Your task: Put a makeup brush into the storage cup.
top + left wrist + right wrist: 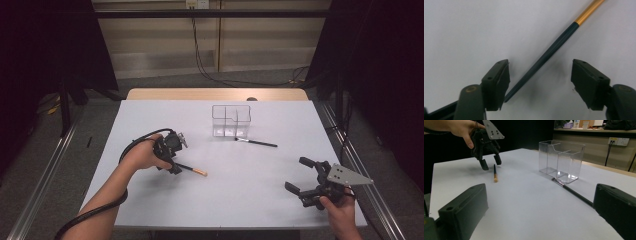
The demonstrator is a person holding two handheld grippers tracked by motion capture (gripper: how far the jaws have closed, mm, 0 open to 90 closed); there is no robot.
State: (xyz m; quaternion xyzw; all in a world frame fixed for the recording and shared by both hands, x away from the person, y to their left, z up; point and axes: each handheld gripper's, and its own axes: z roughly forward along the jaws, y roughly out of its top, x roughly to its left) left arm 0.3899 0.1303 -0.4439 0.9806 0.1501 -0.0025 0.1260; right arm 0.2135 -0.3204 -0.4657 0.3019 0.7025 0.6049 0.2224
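White table carried a brush near its left edge; the left gripper stood over the dark handle, jaws half-wide and not yet pressing. Right gripper waited wide open near the right corner. Next, I judge, closing on the handle

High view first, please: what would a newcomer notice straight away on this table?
The left gripper at the table's left, jaws straddling the dark end of a gold-banded brush without touching it. Behind the middle stands a clear divided organizer, a black brush lying by it. The right gripper waits open, near right.
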